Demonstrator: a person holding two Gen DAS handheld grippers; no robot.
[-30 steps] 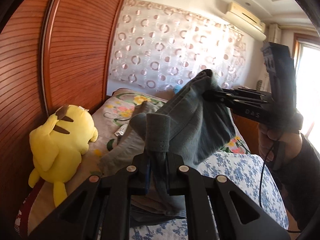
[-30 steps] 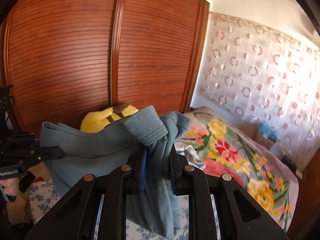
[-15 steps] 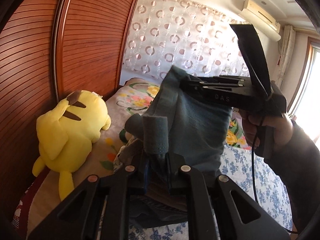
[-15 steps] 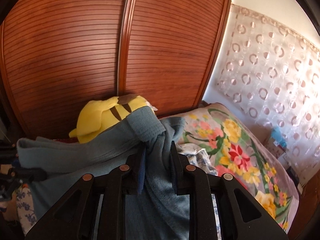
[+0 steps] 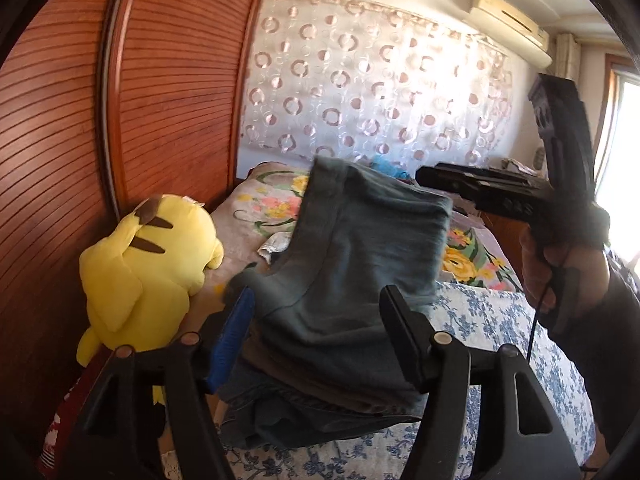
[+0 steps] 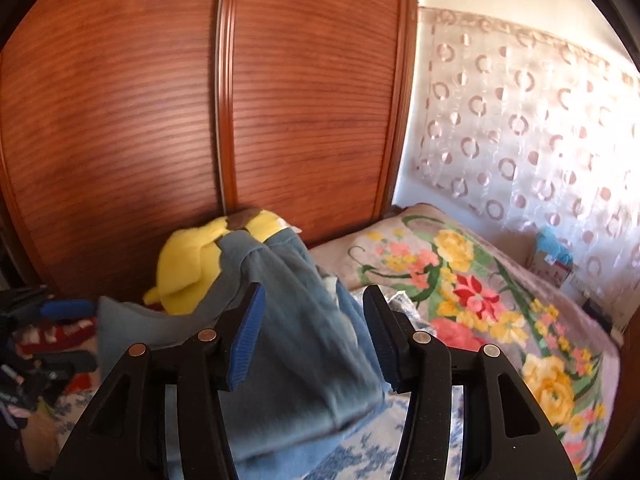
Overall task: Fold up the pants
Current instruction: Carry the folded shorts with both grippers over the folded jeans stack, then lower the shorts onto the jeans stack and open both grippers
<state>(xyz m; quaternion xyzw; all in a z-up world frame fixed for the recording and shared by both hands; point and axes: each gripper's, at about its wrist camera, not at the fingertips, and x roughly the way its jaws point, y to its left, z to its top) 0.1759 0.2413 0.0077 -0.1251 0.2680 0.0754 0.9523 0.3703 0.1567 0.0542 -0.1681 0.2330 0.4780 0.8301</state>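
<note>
The grey-blue pants (image 5: pixel 360 264) are folded and drape onto a stack of folded clothes (image 5: pixel 304 404) on the bed. My left gripper (image 5: pixel 320 320) has its jaws opening, with the pants between the pads but not pinched. In the right wrist view the pants (image 6: pixel 308 364) are blurred and sag between the fingers of my right gripper (image 6: pixel 314 320), whose jaws are also opening. The right gripper (image 5: pixel 428 176), held by a hand (image 5: pixel 560 268), hovers at the pants' far right corner. The left gripper (image 6: pixel 72 332) shows at the far left edge.
A yellow plush toy (image 5: pixel 148 276) sits left of the stack against the wooden wardrobe doors (image 5: pixel 172 100). A floral blanket (image 6: pixel 480 300) covers the far bed, with a blue-flowered sheet (image 5: pixel 500 320) nearer. A patterned curtain (image 5: pixel 380 92) hangs behind.
Both grippers were shut on bunched pants fabric held up in the air. Now both stand open, and the pants have dropped onto the stack.
</note>
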